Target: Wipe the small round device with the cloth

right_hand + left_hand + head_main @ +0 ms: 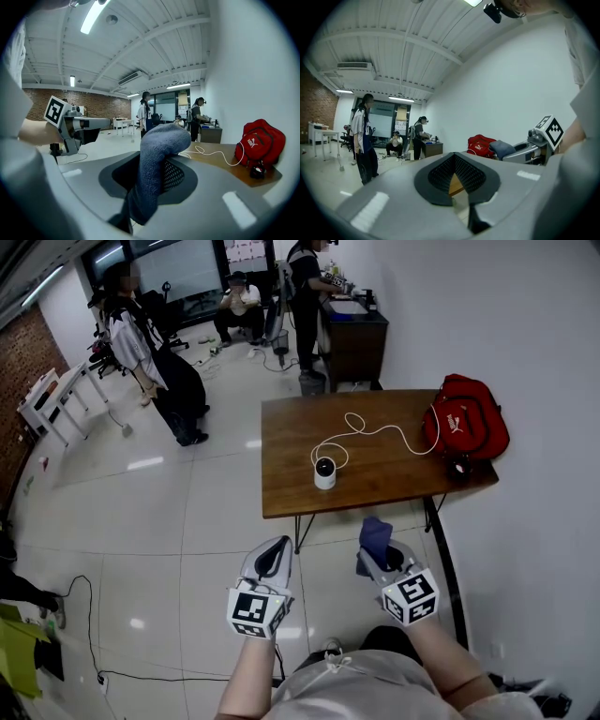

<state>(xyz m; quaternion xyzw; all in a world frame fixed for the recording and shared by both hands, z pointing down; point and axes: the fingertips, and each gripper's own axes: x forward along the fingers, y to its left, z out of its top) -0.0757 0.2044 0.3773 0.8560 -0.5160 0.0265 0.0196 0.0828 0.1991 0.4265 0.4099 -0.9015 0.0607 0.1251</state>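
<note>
Now, right gripper (373,563): squeezing the blue cloth (377,534).
Left gripper (273,555): pressing its jaws together, carrying nothing.
Small round device (324,472): sitting on the brown table (291,427).

Open floor (328,549) separates the left tongs (274,547) and the right tongs (373,549), clamped on a cloth (375,532), from the front edge of the bench (291,456). The device (324,472) stands near that edge, bare wood to its left. Behind it a cable (375,432) loops across to a backpack (466,418) filling the right edge. A dark object (458,468) occupies the front right corner. A wall (544,521) closes the right side.
</note>
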